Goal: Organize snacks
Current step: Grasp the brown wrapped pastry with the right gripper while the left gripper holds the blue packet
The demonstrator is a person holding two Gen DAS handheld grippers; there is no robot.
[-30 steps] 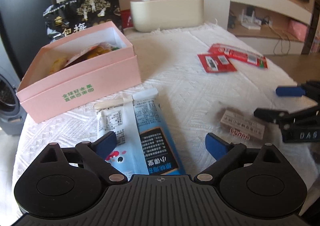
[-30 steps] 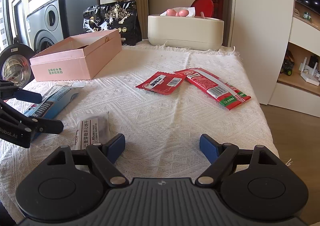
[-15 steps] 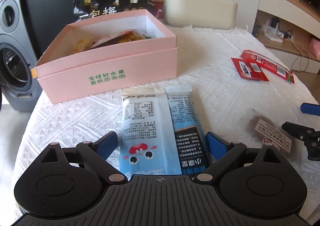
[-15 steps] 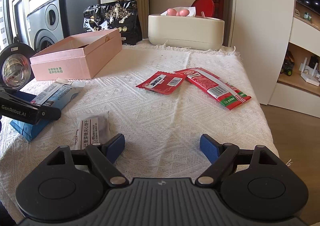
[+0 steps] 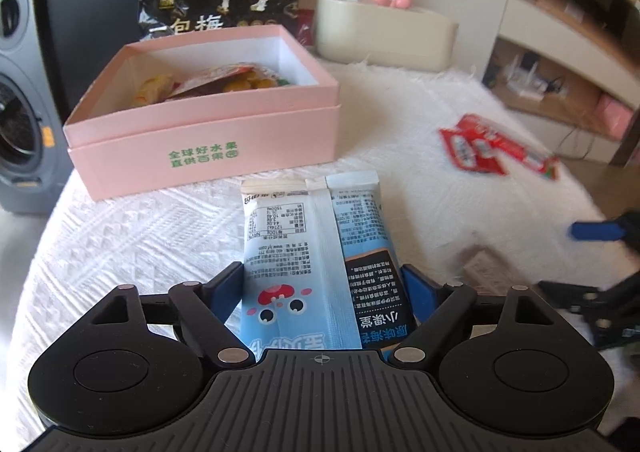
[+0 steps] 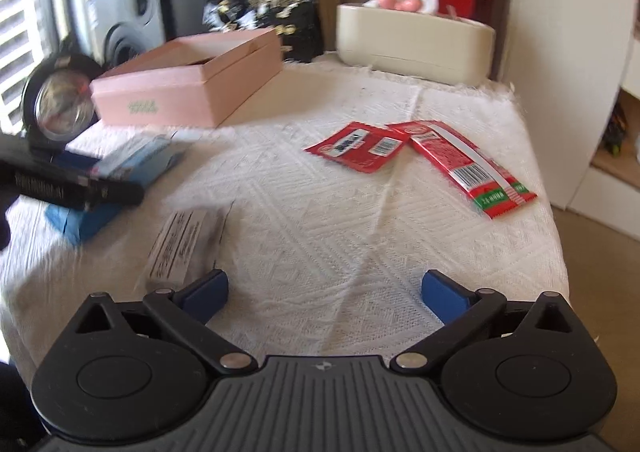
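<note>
My left gripper [image 5: 322, 288] is shut on a light blue snack packet [image 5: 316, 248], its blue pads pressing both long edges; the packet points toward the open pink box [image 5: 208, 148], which holds several snacks. In the right wrist view the left gripper [image 6: 72, 188] and the blue packet [image 6: 132, 168] show at the left. My right gripper [image 6: 324, 290] is open and empty above the white cloth. A small white snack packet [image 6: 180, 240] lies just ahead of its left finger. Two red packets [image 6: 360, 146] [image 6: 472, 168] lie further right, and show in the left wrist view [image 5: 492, 148].
A black snack bag [image 5: 220, 0] stands behind the pink box. A cream tissue box [image 5: 384, 36] sits at the table's far edge. A speaker [image 5: 16, 100] stands left of the table. The table's right edge [image 6: 552, 212] drops to the floor.
My left gripper has moved forward over the blue packet and closed on it. The right gripper has risen and tilted a little; it stays open.
</note>
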